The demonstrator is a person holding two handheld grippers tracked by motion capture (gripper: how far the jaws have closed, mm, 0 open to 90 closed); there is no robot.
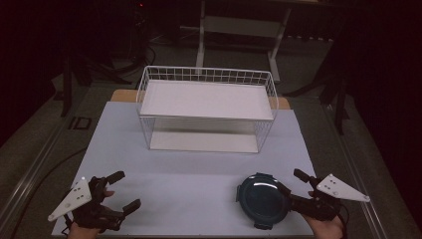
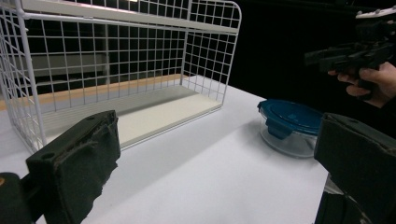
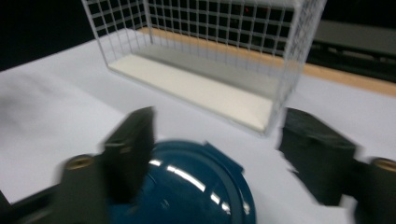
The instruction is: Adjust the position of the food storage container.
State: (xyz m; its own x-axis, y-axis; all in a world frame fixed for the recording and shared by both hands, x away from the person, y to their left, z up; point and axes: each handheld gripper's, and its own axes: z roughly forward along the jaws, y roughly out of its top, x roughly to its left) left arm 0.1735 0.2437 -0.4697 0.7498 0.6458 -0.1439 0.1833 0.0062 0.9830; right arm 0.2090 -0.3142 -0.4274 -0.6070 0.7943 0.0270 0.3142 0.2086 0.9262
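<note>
One wire rack (image 1: 206,107), one blue-lidded container (image 1: 262,200), and two grippers on one table (image 1: 199,174).

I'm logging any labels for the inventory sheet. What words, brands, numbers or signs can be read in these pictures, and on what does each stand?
None can be read.
The blue lid of the container: no print visible.
The white wire rack: no tag or label visible.
The grey plates on the left tool and right tool: dots only, no text.

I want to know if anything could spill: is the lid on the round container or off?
On. The blue lid sits flat over the clear container, its side clip folded down.
</note>
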